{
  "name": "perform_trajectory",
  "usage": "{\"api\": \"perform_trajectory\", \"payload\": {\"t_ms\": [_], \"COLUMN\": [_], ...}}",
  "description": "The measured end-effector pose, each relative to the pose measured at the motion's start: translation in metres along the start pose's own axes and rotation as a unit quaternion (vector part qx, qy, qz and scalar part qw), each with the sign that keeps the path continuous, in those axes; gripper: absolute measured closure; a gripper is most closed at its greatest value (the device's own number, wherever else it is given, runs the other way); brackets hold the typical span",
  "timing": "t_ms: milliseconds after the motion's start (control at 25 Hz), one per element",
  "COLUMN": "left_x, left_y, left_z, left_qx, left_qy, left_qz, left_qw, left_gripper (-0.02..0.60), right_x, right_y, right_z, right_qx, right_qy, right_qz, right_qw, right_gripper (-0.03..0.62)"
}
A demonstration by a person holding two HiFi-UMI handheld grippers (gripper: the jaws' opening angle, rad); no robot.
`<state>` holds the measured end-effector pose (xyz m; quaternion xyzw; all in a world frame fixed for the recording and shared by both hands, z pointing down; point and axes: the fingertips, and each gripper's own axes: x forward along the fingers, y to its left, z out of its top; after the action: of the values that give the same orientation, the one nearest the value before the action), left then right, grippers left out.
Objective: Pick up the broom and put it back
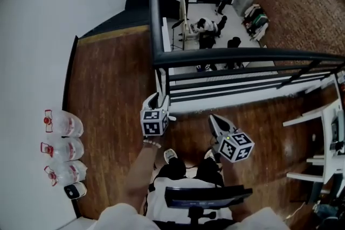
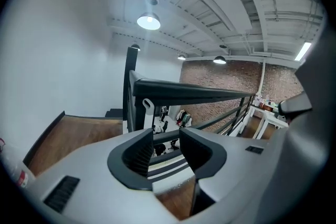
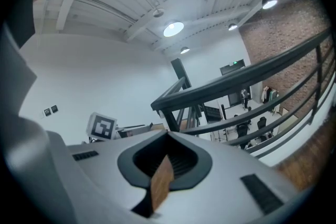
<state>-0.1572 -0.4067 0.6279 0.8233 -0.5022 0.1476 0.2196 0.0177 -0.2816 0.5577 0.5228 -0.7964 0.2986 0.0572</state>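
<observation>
Wooden floor (image 1: pixel 108 78), black railing (image 1: pixel 242 55) | left hand-held gripper (image 2: pixel 166 134) wide, empty | right hand-held gripper (image 3: pixel 168 135) jaws together

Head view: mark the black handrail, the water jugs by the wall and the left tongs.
black handrail (image 1: pixel 242 55), head view, middle of the top rail.
water jugs (image 1: pixel 66 149), head view, body of the middle jug.
left tongs (image 1: pixel 160 98), head view, midway between the open tips.

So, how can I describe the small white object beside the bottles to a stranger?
Follow the white wall down to the three clear bottles lying at its foot. The small object ends that row at the picture's bottom. Unlike them, it is opaque white with a dark face and no red cap.
</observation>
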Motion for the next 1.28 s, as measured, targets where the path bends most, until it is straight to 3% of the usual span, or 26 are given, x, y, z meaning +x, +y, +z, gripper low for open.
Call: {"api": "perform_trajectory", "payload": {"t_ms": [120,440,760,920,1040,1280], "left_x": [0.033,0.090,0.126,0.136,0.139,0.131], "left_y": [0.006,0.026,0.039,0.041,0.042,0.035], "left_z": [0.004,-0.010,-0.006,-0.008,-0.009,-0.014], "left_qx": [0.004,0.034,0.046,0.052,0.055,0.049], "left_qy": [-0.004,0.042,0.056,0.064,0.060,0.051], "left_qz": [0.011,0.058,0.061,0.059,0.062,0.069], "left_qw": [0.9999,0.9969,0.9955,0.9948,0.9947,0.9951], "left_gripper": [0.389,0.386,0.387,0.411,0.477,0.485], "right_x": [0.004,0.003,0.003,0.001,-0.001,-0.012], "right_y": [-0.006,-0.025,-0.060,-0.069,-0.074,-0.085], "right_z": [0.007,0.029,0.022,0.021,0.020,0.027], "right_qx": [-0.015,-0.028,0.001,0.008,0.006,-0.001], "right_qy": [0.004,0.003,0.007,0.009,0.011,0.009], "right_qz": [0.006,0.010,-0.018,-0.029,-0.033,-0.035], "right_qw": [1.000,1.000,1.000,1.000,0.999,0.999], "right_gripper": [0.583,0.583,0.583,0.583,0.583,0.583]}}
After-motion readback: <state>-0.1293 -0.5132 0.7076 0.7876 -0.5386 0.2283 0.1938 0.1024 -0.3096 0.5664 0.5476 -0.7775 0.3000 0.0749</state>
